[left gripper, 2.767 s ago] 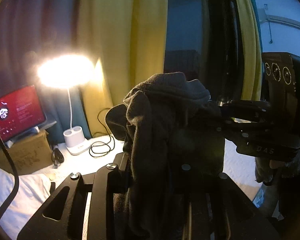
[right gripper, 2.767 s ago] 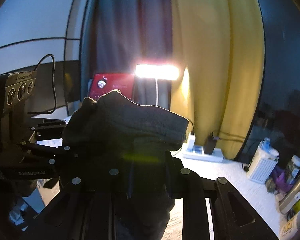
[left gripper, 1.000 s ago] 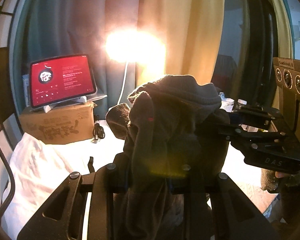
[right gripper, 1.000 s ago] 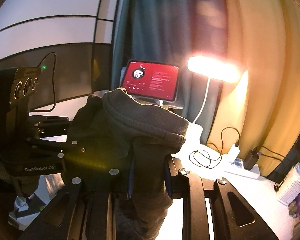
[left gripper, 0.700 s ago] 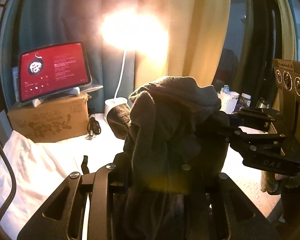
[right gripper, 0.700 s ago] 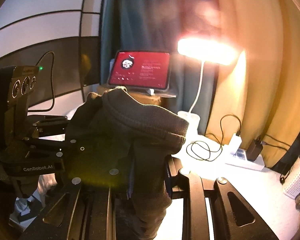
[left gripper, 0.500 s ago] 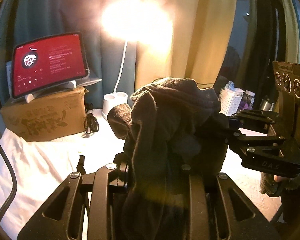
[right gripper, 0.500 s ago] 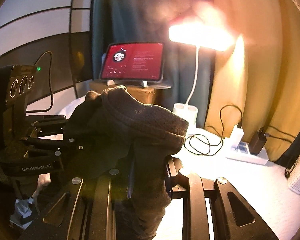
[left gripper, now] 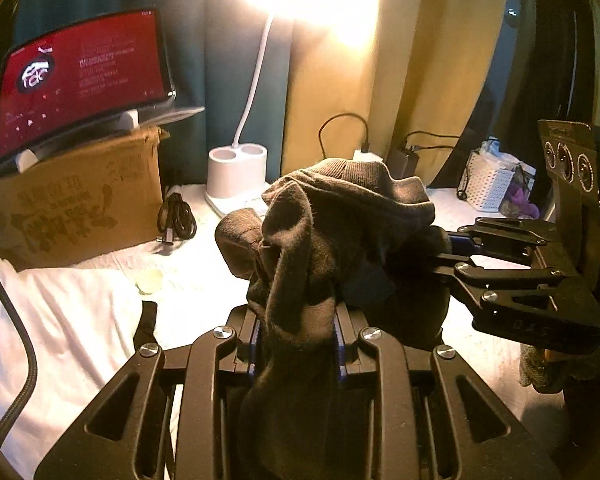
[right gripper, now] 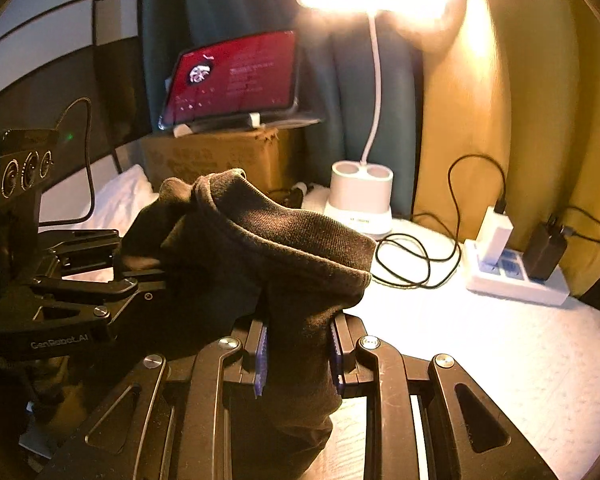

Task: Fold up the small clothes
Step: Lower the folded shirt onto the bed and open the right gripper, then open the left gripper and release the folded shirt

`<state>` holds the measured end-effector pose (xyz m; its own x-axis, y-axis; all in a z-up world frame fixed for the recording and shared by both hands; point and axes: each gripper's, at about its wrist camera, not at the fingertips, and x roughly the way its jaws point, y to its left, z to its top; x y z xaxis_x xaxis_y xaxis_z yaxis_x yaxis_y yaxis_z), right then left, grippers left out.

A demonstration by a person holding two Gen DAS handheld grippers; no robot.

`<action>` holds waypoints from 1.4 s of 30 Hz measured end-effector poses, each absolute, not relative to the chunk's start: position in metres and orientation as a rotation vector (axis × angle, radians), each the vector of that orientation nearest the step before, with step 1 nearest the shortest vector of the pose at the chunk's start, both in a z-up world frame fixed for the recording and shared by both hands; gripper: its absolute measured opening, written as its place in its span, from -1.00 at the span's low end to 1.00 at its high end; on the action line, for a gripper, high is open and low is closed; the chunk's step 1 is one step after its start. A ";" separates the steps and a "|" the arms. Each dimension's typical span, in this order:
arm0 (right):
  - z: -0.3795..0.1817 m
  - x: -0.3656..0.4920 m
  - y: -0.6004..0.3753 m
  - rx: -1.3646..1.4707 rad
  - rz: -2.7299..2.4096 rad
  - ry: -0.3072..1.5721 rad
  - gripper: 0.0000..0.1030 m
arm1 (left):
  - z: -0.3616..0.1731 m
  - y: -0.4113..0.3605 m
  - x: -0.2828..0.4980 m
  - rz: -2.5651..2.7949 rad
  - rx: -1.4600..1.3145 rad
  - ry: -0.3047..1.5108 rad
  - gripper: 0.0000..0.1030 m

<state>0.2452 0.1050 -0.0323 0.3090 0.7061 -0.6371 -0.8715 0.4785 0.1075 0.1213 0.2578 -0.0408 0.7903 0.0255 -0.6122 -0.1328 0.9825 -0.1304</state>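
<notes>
A dark grey knitted garment (left gripper: 348, 216) hangs bunched in the air between both grippers above the white table (right gripper: 480, 344). In the left wrist view my left gripper (left gripper: 296, 344) is shut on one part of it, with cloth trailing down between the fingers. My right gripper (left gripper: 440, 248) comes in from the right, its tips buried in the same cloth. In the right wrist view my right gripper (right gripper: 298, 344) is shut on a ribbed hem of the garment (right gripper: 284, 248). The left gripper (right gripper: 140, 268) grips it from the left.
A tablet with a red screen (left gripper: 80, 76) rests on a cardboard box (left gripper: 72, 200) at the back left. A lit desk lamp stands on its white base (left gripper: 238, 172). White cloth (left gripper: 60, 320) lies left. A coiled cable (right gripper: 412, 260), a power strip (right gripper: 512, 272) and a white basket (left gripper: 488, 184) lie right.
Both grippers have come down toward the table with the garment still held between them. The lamp, tablet and box now sit higher and larger in both views.
</notes>
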 end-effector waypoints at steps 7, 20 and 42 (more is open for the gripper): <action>-0.054 0.261 0.115 -0.287 1.046 0.736 -0.52 | -0.062 0.268 0.143 0.098 -0.205 0.701 -0.50; -0.101 0.284 0.131 -0.279 1.012 0.851 -0.52 | -0.101 0.292 0.162 0.114 -0.319 0.816 -0.42; -0.115 0.321 0.110 -0.129 0.862 0.950 0.45 | -0.093 0.300 0.159 0.268 -0.281 0.817 0.18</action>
